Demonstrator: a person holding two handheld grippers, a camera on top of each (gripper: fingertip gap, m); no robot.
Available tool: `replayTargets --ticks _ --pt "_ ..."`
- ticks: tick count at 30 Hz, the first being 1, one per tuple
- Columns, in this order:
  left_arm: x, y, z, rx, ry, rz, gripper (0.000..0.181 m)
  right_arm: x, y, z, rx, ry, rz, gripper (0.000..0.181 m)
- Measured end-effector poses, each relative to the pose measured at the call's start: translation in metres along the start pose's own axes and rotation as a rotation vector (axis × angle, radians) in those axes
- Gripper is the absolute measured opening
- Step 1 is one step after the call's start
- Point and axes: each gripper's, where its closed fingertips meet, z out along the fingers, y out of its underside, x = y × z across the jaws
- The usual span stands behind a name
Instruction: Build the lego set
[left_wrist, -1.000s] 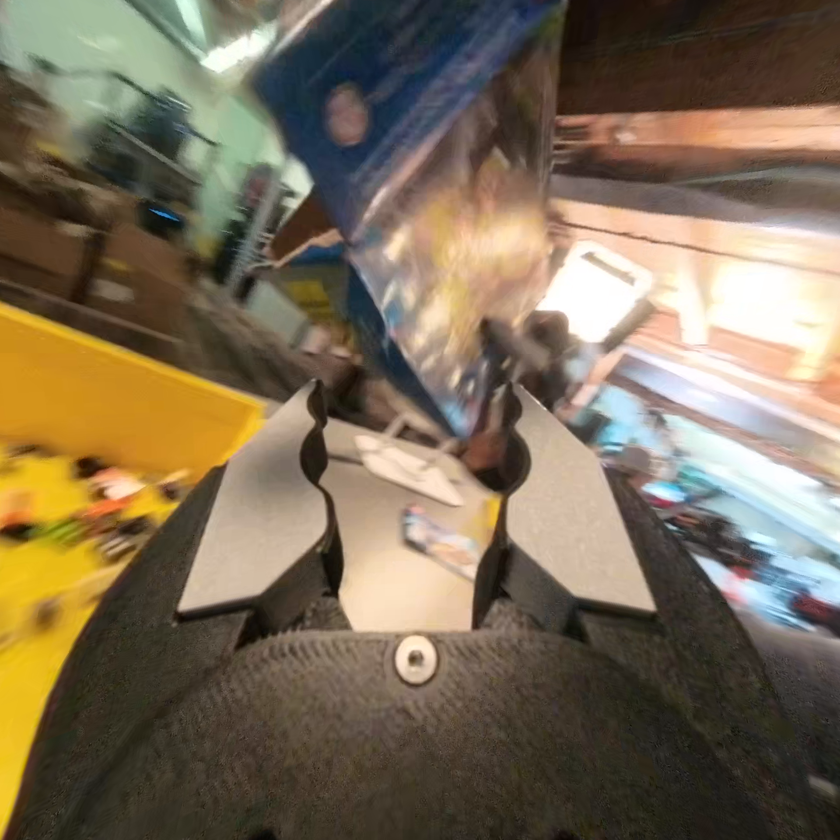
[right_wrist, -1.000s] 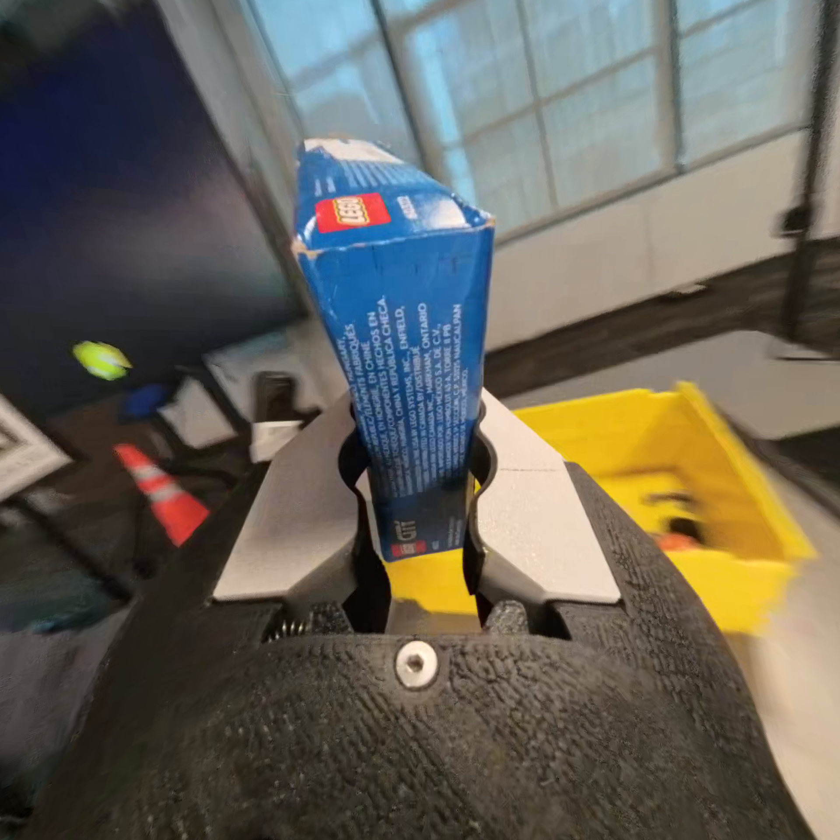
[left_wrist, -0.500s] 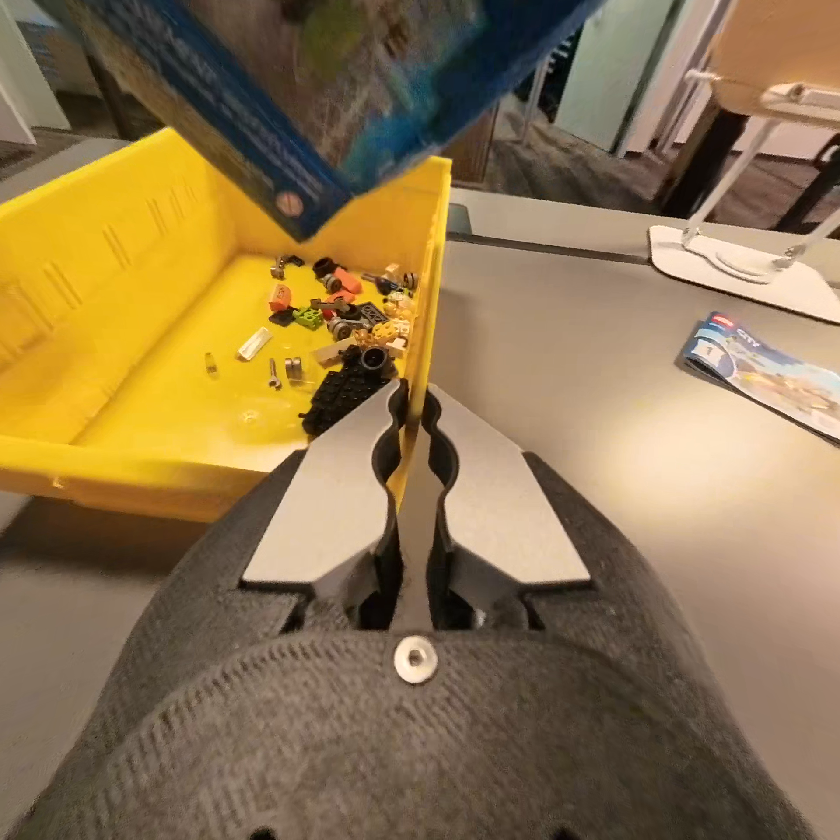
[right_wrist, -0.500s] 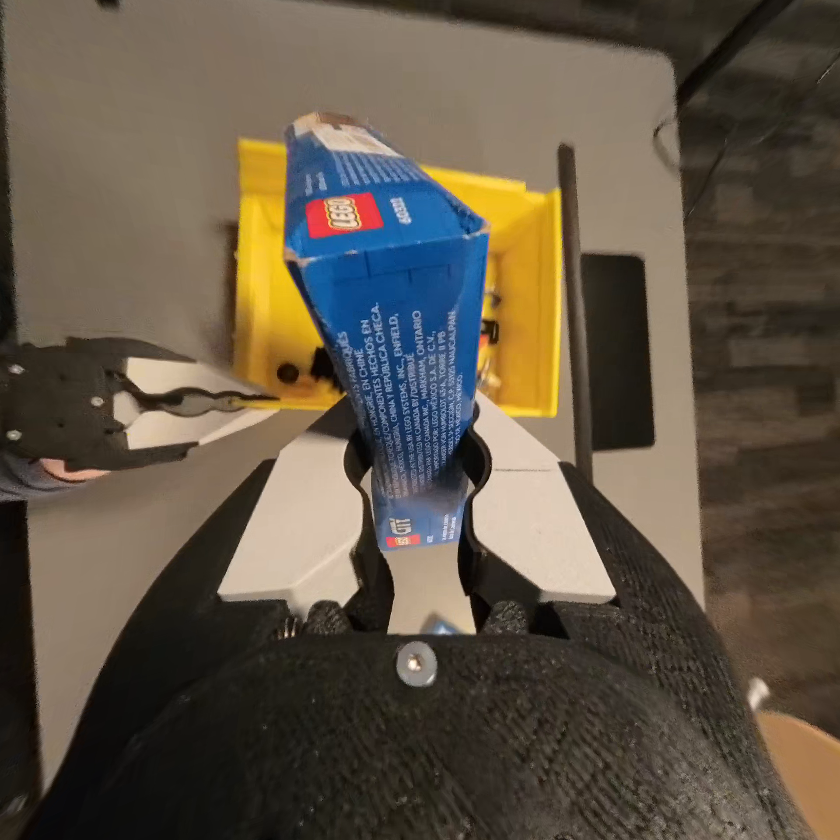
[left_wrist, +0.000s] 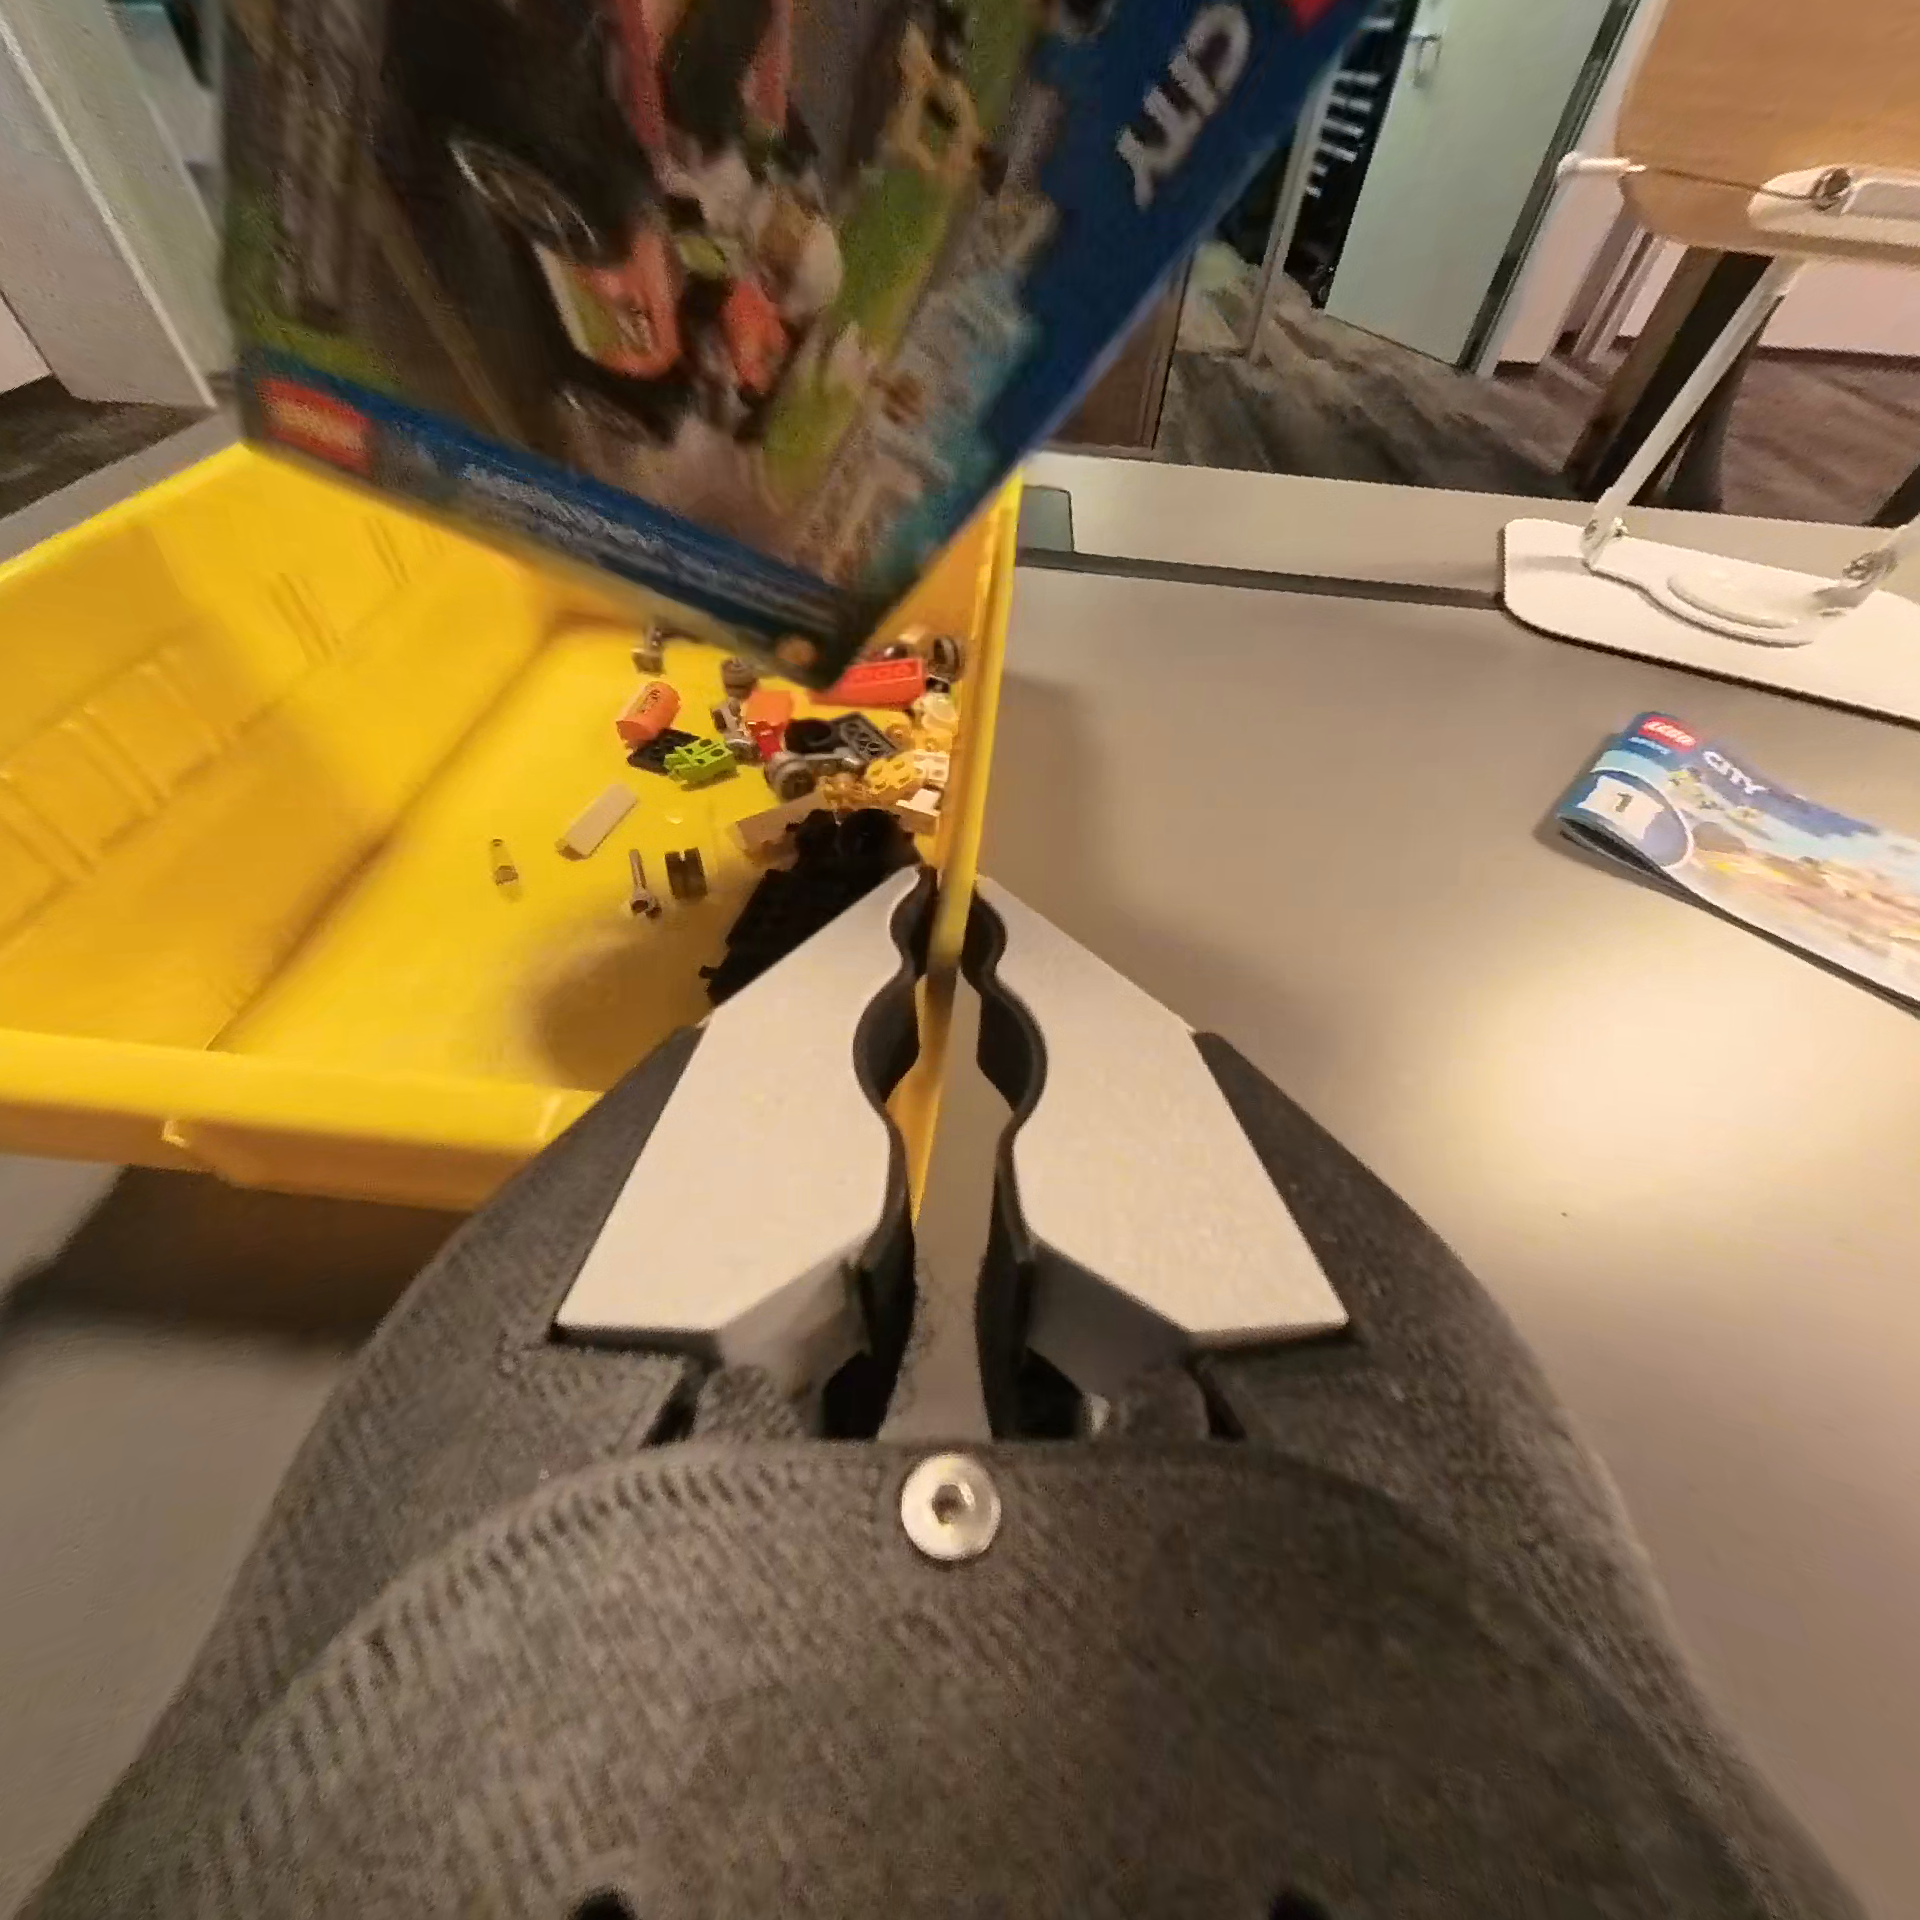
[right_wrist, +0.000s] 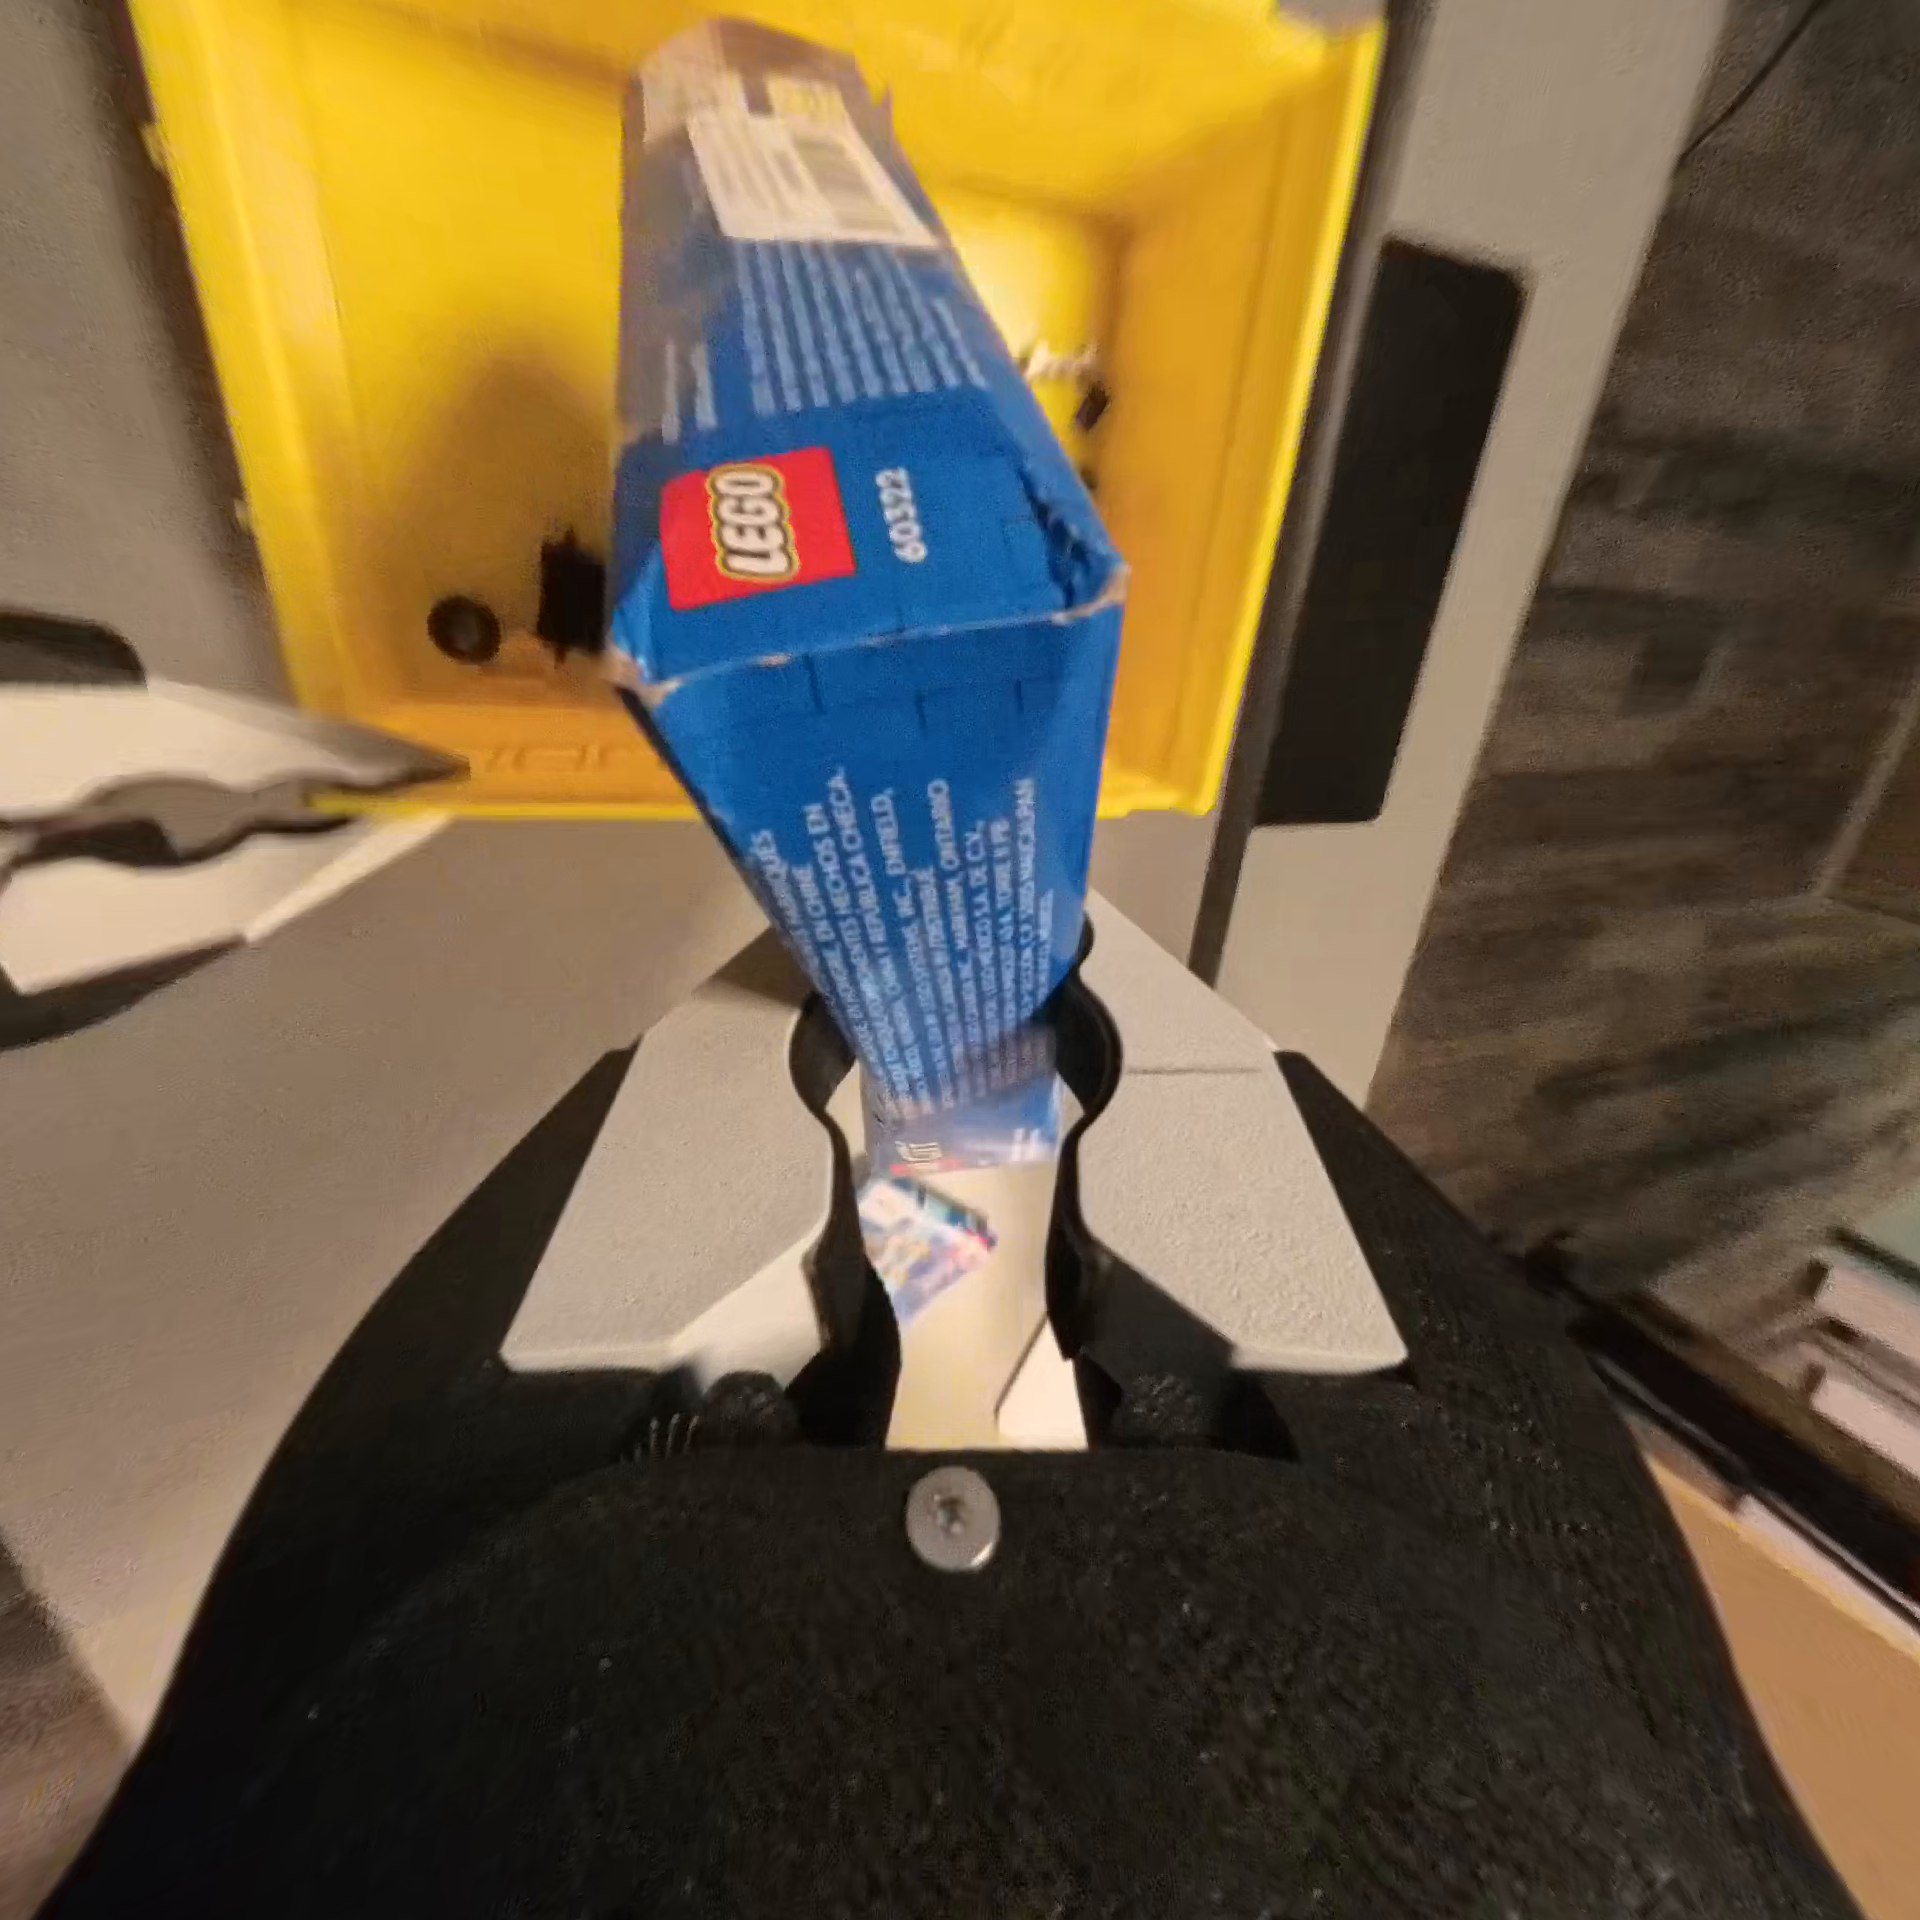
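Note:
A yellow bin on the grey table holds several loose lego pieces near its right wall. My left gripper is shut on that wall's rim; it also shows in the right wrist view, clamped on the bin. My right gripper is shut on one end of a blue lego box and holds it tilted over the bin. The box hangs above the pieces in the left wrist view.
An instruction booklet lies on the table right of the bin; a bit of it shows between my right fingers. A white lamp base stands at the back right. A black panel sits beside the bin. There is about 15 cm between the tips of the two grippers.
My left gripper went from open in the air to shut on the bin's wall. My right gripper swung the box over the bin and brought it closer to the pieces.

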Motion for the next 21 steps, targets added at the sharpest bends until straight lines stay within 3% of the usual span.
replayTargets --ticks 2,4,7,9,11,15,21 --pt "-0.001 0.000 0.000 0.006 -0.004 0.003 0.001 -0.004 -0.017 -0.006 0.122 -0.062 0.095 0.033" --pt "0.000 0.000 0.000 0.004 -0.006 0.019 0.001 -0.004 0.013 0.009 -0.050 -0.061 0.075 0.034" --pt "-0.002 0.000 -0.001 0.011 -0.021 0.036 0.001 0.006 -0.011 -0.006 0.112 -0.064 0.187 0.031" --pt "-0.003 0.000 -0.001 0.008 -0.027 0.061 0.001 0.004 0.017 0.005 -0.033 -0.053 0.139 0.033" --pt "-0.004 0.000 -0.002 0.009 -0.029 0.067 0.002 0.003 0.017 0.002 0.017 -0.035 0.111 0.033" --pt "-0.018 0.003 -0.014 0.014 -0.044 0.085 0.003 0.013 -0.001 -0.037 0.454 -0.111 0.330 0.034" --pt "-0.057 0.008 -0.039 0.025 -0.032 0.036 0.005 0.005 0.051 -0.071 1.170 -0.384 0.742 0.037"
